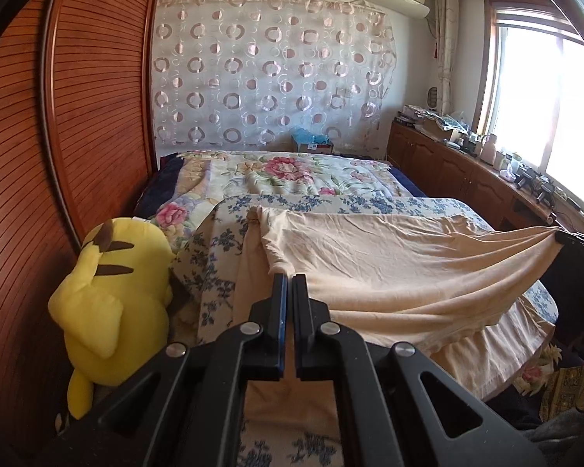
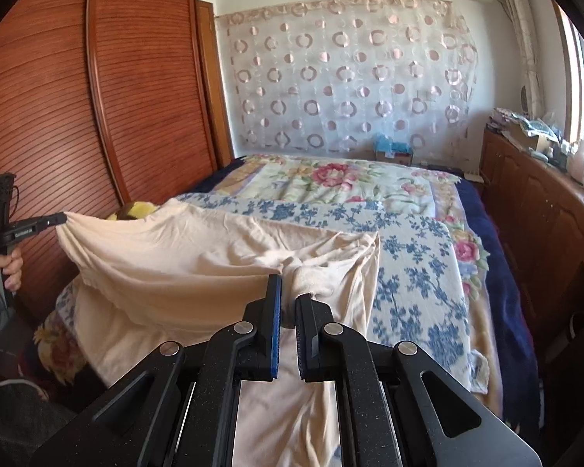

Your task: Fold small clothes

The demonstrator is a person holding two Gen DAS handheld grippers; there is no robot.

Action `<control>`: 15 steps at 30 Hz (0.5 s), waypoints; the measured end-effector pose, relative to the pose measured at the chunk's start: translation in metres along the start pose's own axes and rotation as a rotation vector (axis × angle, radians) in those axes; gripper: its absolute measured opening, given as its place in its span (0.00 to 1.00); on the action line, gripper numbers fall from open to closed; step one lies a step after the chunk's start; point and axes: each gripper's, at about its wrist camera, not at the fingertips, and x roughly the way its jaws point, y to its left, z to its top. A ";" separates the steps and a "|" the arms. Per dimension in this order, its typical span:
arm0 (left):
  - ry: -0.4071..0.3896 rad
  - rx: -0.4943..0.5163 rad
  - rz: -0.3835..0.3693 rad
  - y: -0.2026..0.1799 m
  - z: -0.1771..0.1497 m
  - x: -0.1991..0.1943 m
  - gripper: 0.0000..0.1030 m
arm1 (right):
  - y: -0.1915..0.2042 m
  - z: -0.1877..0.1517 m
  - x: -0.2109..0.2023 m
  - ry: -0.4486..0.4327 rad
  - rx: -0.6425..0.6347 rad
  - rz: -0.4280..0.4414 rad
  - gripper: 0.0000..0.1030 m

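Note:
A cream garment (image 1: 389, 264) lies spread on the blue-flowered sheet (image 1: 370, 204) of the bed, its near edge lifted off the sheet and stretched between my two grippers. My left gripper (image 1: 290, 277) is shut on one corner of that edge; in the right wrist view the left gripper (image 2: 61, 218) shows at the far left with the cloth hanging from its tip. My right gripper (image 2: 290, 290) is shut on a bunched fold of the garment (image 2: 175, 257). In the left wrist view the right gripper (image 1: 560, 238) pinches the other corner at the far right.
A yellow plush toy (image 1: 109, 288) leans against the wooden wardrobe (image 1: 97, 116) left of the bed. A floral quilt (image 1: 284, 173) covers the far half. A wooden sideboard (image 1: 447, 167) with clutter runs under the window on the right. A hand (image 2: 9, 272) grips the left handle.

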 end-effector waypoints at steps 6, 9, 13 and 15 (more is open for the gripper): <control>0.082 -0.016 0.033 0.007 -0.033 0.017 0.00 | -0.002 -0.039 -0.005 0.068 0.040 0.011 0.04; 0.128 -0.029 0.038 0.007 -0.049 0.032 0.00 | -0.005 -0.061 0.013 0.131 0.076 0.007 0.04; 0.160 -0.034 0.046 0.005 -0.063 0.038 0.01 | -0.007 -0.085 0.028 0.200 0.103 -0.005 0.04; 0.166 -0.033 0.051 0.006 -0.066 0.040 0.01 | -0.008 -0.093 0.030 0.222 0.102 -0.010 0.04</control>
